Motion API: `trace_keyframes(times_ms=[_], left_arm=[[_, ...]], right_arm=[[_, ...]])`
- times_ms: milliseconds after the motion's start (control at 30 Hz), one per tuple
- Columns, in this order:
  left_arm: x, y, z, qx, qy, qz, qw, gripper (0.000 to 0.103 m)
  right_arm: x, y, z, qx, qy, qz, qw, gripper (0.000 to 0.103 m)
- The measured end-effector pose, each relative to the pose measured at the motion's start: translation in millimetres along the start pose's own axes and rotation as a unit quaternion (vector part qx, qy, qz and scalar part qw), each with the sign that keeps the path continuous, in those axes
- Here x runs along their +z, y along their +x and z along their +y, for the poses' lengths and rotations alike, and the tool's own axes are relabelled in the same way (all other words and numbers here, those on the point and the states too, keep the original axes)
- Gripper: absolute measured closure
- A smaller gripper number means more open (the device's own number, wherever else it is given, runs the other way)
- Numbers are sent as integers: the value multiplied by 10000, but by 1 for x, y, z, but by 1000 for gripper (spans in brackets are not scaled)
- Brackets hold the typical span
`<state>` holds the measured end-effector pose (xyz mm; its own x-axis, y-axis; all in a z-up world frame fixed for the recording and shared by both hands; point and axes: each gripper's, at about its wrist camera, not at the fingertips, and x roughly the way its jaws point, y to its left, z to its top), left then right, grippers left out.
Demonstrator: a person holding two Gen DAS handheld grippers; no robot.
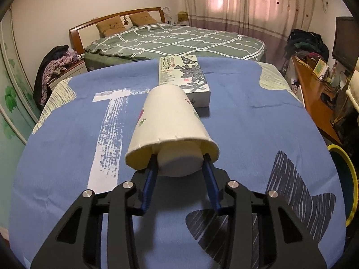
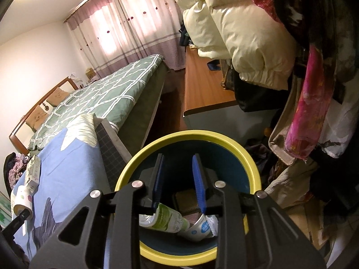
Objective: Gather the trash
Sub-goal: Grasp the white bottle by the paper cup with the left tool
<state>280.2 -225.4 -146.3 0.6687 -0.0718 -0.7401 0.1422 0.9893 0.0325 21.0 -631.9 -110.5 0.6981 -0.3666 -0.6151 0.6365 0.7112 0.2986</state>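
While left tool (image 1: 179, 163) grips paper cup (image 1: 170, 130) by mouth, cup's long axis running up frame over blue worktop (image 1: 67, 145), bin (image 1: 349, 179) sits at right edge; right tool (image 2: 178, 179) hovers open, empty, above bin's yellow rim.

The left gripper's fingertips (image 1: 154, 154) vanish inside the paper cup (image 1: 171, 125), the bin (image 1: 346, 183) is sliced off at the right edge, and the right gripper's black frame (image 2: 125, 224) masks the bin's near rim.
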Motion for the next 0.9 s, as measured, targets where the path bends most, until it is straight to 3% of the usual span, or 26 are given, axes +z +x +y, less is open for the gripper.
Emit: trace_keyframes(times_ms=[167,533,900], left_arm=[[-2,-15,3,-72,91,-87,9999,63],[-16,-94,10,-608,417,-321,9968,63],[-26,-151,-47,-1269,935,-640,9854,63]], right_arm=[[-1,-3,4,13,-44,-20,10000,78],[-2,-22,17,123,-178,-151,9997,78],[-2,-47,4,114,-122,-316,9994,78]])
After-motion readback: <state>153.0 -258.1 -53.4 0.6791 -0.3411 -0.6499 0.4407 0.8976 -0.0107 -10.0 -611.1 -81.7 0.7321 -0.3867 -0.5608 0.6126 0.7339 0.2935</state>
